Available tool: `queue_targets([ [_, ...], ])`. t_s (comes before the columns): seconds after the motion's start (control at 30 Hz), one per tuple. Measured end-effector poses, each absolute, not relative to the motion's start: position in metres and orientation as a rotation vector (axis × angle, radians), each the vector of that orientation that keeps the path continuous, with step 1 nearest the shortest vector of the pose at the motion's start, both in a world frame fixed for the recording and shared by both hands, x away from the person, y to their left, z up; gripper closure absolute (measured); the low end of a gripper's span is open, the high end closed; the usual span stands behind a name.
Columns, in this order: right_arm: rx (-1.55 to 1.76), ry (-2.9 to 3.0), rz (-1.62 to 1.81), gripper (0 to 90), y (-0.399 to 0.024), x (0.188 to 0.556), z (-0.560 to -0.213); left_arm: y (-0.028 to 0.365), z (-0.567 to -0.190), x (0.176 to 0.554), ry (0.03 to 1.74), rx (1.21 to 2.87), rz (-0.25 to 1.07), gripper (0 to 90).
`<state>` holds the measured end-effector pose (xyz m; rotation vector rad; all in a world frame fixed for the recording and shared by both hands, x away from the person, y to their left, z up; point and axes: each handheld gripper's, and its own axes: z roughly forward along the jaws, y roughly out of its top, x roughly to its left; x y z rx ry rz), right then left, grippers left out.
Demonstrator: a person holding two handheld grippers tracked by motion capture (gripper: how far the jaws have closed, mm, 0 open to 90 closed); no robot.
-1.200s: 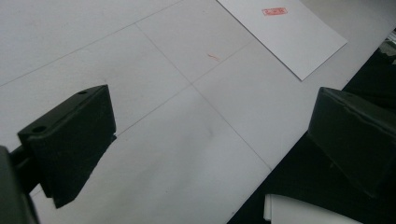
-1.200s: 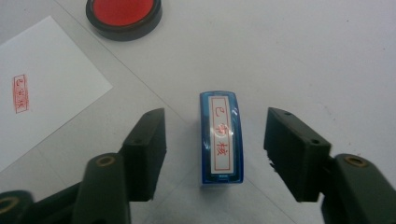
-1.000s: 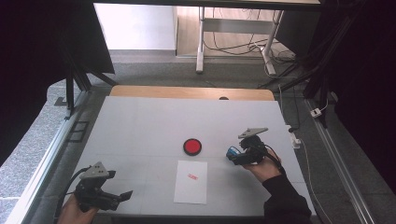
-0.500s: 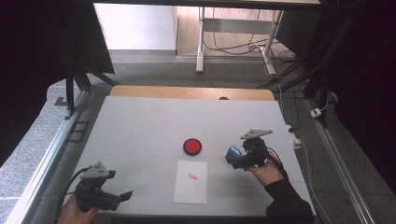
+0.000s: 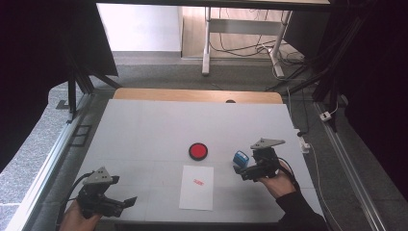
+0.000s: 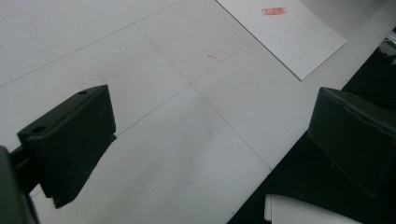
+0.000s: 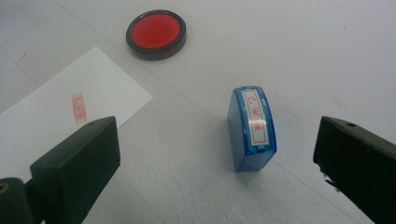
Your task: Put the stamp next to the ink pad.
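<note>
High view: the stamp [image 5: 239, 158] stands on the worktop [image 5: 144, 130], just right of the paper [image 5: 197, 187] and below-right of the red ink pad [image 5: 197, 151]. The right gripper [image 5: 242, 172] sits right behind it, jaws wide and just opened, with nothing pressed between them. That reads as the stamp set down after use, since the paper already carries a red mark [image 5: 197, 182]. The ink pad is close to the paper, likely to keep inking and stamping a short reach. The left gripper [image 5: 126, 203] is parked at the near left corner, well apart from everything, so it looks idle. Whether the right gripper touches the stamp is hard to call here; the two overlap.

Left gripper view: jaws wide, nothing between them, only bare worktop [image 6: 154, 116]. The paper [image 6: 285, 35] is cut off at the top edge and the mark [image 6: 273, 11] is too small to read. A pale sheet corner at the bottom edge, below the worktop, can't be identified.

Right gripper view: the stamp [image 7: 252, 127] stands upright between the open jaws, clear of both, with its labelled top facing the camera. The label characters are red but not legible. The ink pad [image 7: 156, 33] is open, and the paper [image 7: 70, 116] is partly hidden by the left-hand jaw.
</note>
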<state>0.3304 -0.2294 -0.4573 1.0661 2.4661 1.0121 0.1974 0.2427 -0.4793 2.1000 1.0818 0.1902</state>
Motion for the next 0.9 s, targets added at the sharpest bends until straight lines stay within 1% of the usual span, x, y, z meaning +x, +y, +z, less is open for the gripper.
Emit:
queue_targets([
  [0.43, 1.064, 2.454, 1.031, 0.4, -0.239, 0.314, -0.458, 0.243, -0.479, 0.197, 1.081, 2.101, 0.19, 0.8],
  [0.9, 1.121, 2.406, 1.062, 0.0, -0.261, 0.291, -0.456, 0.243, -0.479, 0.198, 1.085, 2.1, 0.189, 0.9],
])
